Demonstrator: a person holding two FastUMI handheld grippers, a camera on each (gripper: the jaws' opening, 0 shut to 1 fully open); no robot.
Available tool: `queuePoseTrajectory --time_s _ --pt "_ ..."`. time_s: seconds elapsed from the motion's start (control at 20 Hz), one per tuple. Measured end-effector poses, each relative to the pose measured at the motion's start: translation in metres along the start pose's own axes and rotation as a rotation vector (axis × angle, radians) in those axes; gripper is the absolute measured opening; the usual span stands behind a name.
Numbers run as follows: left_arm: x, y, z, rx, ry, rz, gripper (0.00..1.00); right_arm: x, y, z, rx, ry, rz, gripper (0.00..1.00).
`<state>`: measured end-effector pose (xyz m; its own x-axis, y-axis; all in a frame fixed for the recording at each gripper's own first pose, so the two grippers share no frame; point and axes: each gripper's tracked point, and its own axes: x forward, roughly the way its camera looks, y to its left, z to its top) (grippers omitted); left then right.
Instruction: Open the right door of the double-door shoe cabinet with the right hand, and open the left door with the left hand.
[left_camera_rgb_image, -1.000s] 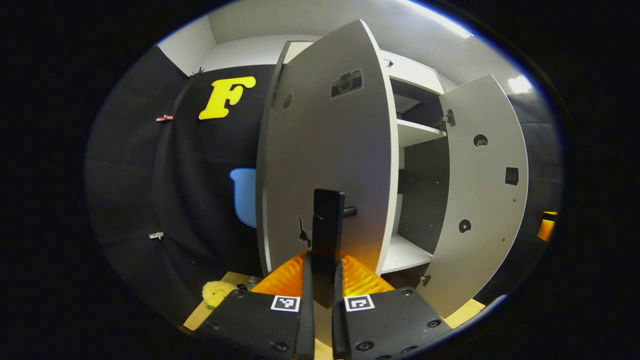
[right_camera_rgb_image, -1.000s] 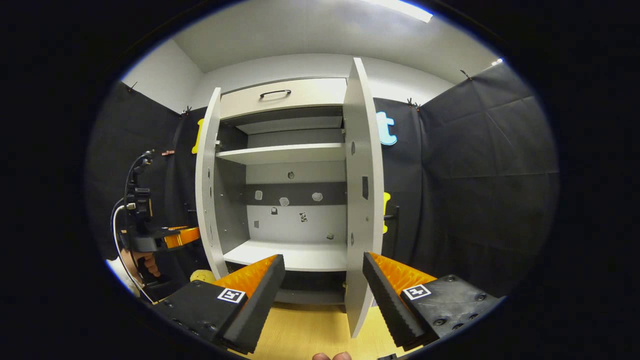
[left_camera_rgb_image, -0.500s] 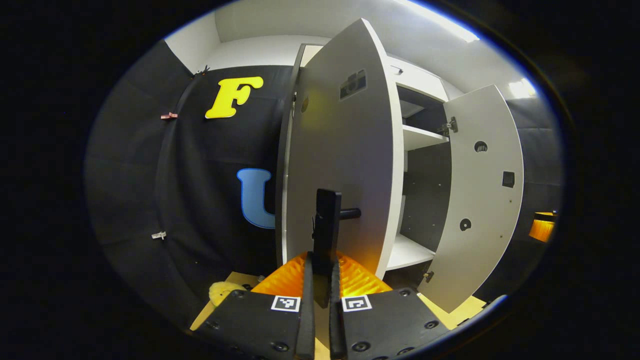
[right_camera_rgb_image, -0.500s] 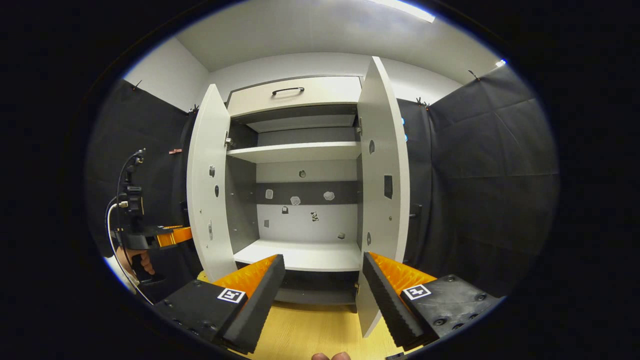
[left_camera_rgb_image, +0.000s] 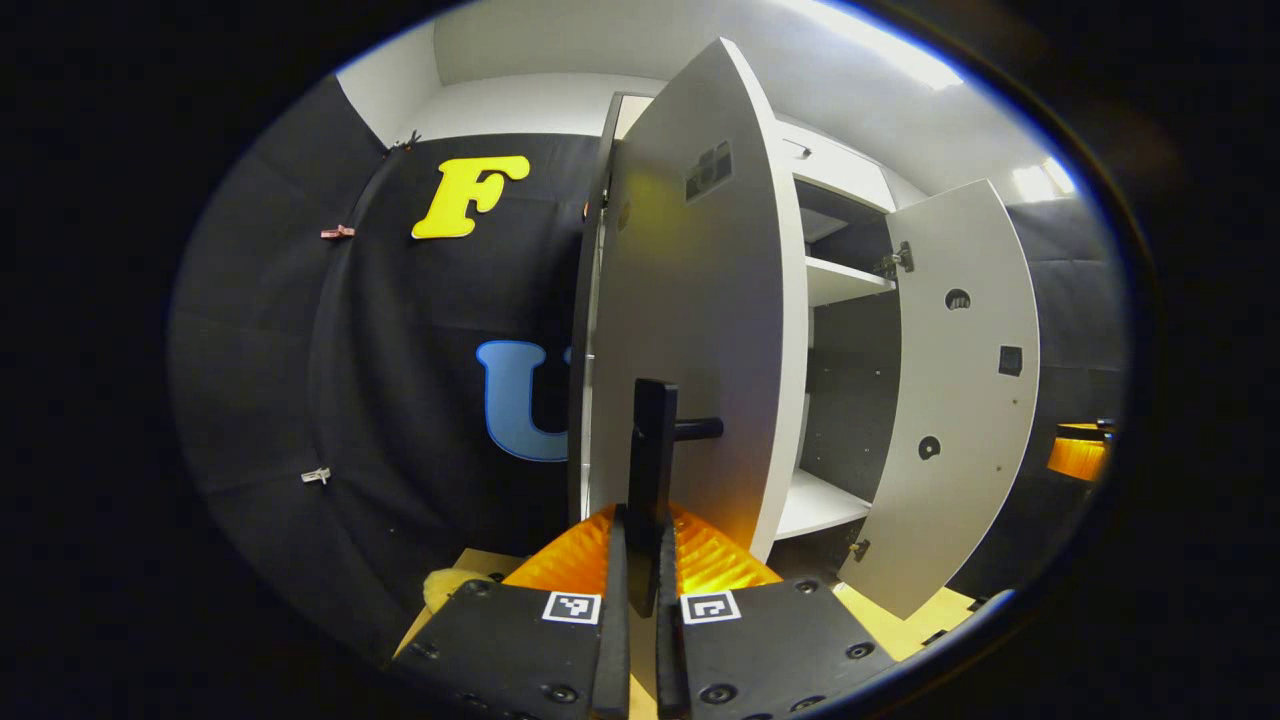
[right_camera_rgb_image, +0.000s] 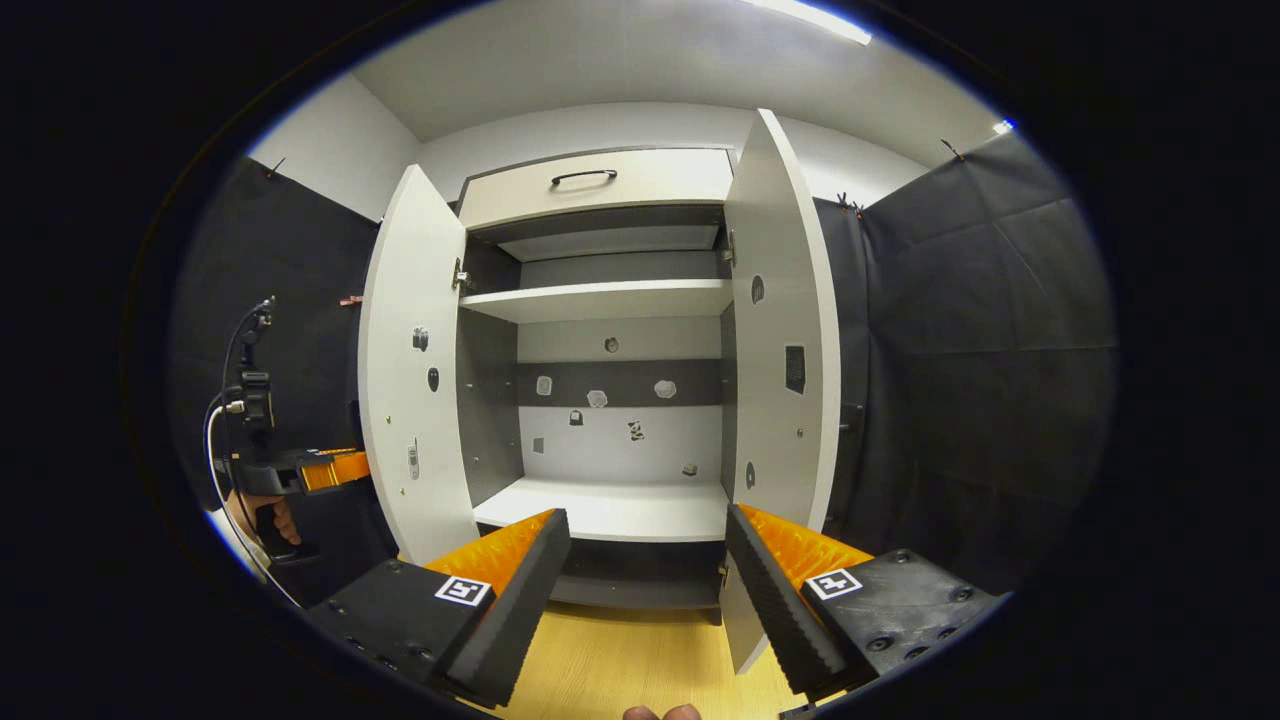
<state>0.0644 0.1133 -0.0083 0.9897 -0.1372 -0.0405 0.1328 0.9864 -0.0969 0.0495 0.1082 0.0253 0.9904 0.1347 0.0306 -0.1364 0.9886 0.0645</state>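
The grey shoe cabinet (right_camera_rgb_image: 600, 300) stands with both doors swung outward. In the left gripper view, my left gripper (left_camera_rgb_image: 640, 535) is shut on the black bar handle (left_camera_rgb_image: 652, 440) of the left door (left_camera_rgb_image: 690, 300), whose outer face is just beyond it. The right door (left_camera_rgb_image: 965, 400) hangs open farther off. In the right gripper view, my right gripper (right_camera_rgb_image: 645, 525) is open and holds nothing, a short way in front of the lower shelf (right_camera_rgb_image: 610, 505). The left door (right_camera_rgb_image: 410, 380) and right door (right_camera_rgb_image: 780, 330) flank it. The left gripper (right_camera_rgb_image: 305, 470) shows beside the left door, held by a hand (right_camera_rgb_image: 262, 515).
A drawer with a dark handle (right_camera_rgb_image: 585, 177) tops the cabinet. An upper shelf (right_camera_rgb_image: 600, 298) spans the inside. A yellow soft object (left_camera_rgb_image: 445, 585) lies on the wooden floor (right_camera_rgb_image: 620, 660) by the left door's foot. Black cloth walls close in on both sides.
The left door has swung farther open with my left gripper still on its handle. The right door has also swung wider. My right gripper stays open.
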Motion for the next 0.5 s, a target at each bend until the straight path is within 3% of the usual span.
queuePoseTrajectory --time_s 0.5 --pt "-0.004 0.044 0.006 -0.002 -0.017 0.041 0.11 0.004 0.009 0.000 -0.009 0.006 0.001 0.98"
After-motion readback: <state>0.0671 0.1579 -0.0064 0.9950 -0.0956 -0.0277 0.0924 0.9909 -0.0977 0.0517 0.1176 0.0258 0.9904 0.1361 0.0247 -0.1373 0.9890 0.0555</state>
